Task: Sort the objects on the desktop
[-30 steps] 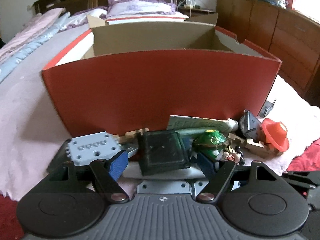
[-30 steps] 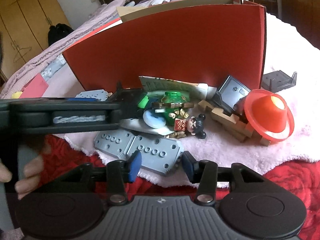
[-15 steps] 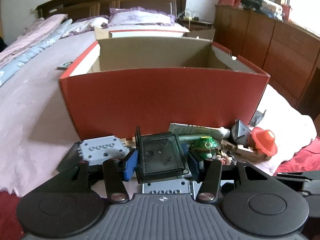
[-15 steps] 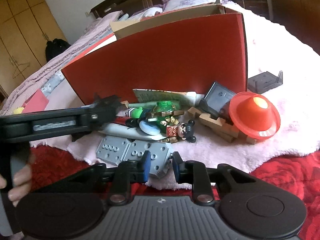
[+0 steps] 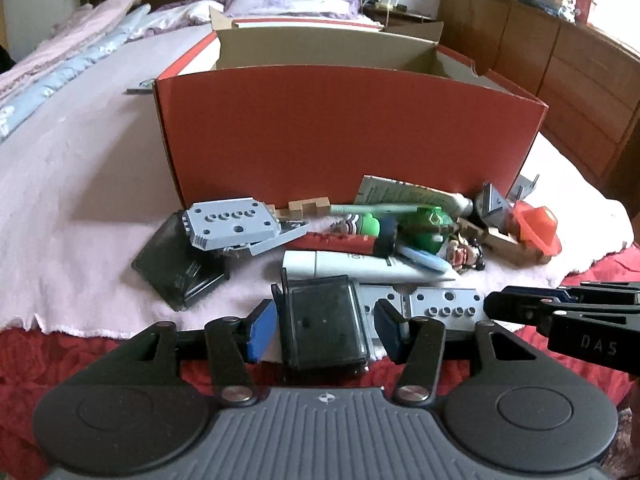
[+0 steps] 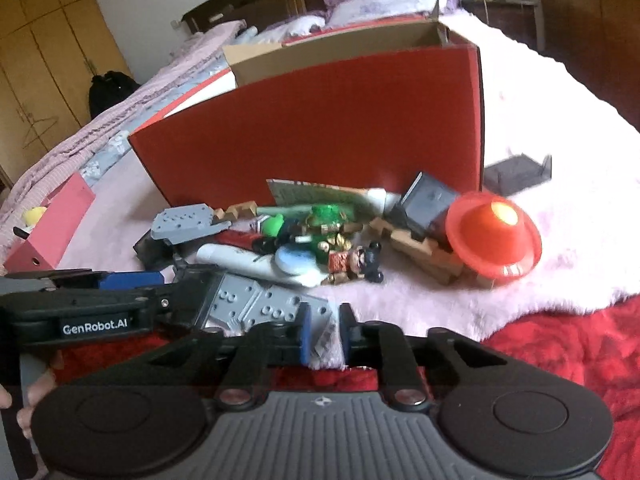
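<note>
Dark case (image 5: 324, 322) | between left hand-held gripper (image 5: 324, 328) pads, contact unclear | right (image 6: 324, 334) narrow, grip unclear

I see a matt red cardboard box (image 5: 344, 128), fluffy pink cloth rug (image 6: 560, 208), smoky translucent plastic case (image 5: 322, 324), glossy orange plastic hat (image 6: 492, 236).

- The left gripper (image 5: 326, 326) has a dark translucent case (image 5: 324, 322) between its blue pads (image 5: 262, 330); the jaws have just been opening slightly.
- The case is tilted, above the red bedspread (image 5: 60, 354).
- Beyond, toys lie on the pink blanket (image 5: 80, 216) against the red box (image 5: 340, 128).
- The right gripper (image 5: 560, 312) enters from the right edge.
</note>
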`<state>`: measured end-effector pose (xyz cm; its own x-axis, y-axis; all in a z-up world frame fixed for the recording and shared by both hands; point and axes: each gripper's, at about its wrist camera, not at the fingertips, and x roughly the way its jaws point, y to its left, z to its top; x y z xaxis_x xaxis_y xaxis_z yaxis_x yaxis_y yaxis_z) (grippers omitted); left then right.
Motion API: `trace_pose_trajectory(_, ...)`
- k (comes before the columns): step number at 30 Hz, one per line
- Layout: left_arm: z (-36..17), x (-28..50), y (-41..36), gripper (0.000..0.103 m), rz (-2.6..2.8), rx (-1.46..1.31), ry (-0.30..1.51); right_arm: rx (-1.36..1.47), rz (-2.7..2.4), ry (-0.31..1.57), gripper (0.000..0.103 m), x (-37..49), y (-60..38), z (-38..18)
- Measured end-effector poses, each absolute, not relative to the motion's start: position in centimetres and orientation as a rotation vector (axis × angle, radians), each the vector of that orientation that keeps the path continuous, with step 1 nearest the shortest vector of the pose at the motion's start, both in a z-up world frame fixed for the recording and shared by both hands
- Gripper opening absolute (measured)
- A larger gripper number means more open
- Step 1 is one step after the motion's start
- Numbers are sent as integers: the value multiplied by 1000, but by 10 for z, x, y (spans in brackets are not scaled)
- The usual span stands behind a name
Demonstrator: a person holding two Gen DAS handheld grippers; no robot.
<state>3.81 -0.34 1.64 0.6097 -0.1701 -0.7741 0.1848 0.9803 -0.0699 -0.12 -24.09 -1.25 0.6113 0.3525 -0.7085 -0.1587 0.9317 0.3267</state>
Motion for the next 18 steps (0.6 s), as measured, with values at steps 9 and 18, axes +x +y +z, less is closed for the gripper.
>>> trace_pose_trajectory(9,3,38,-13,58,-216,64,920,220,336,918,48,3,-228,-26)
trace_pose_trajectory(18,20,32,-10,51,-230,34,864,224,307,886,25,4,-231,-26)
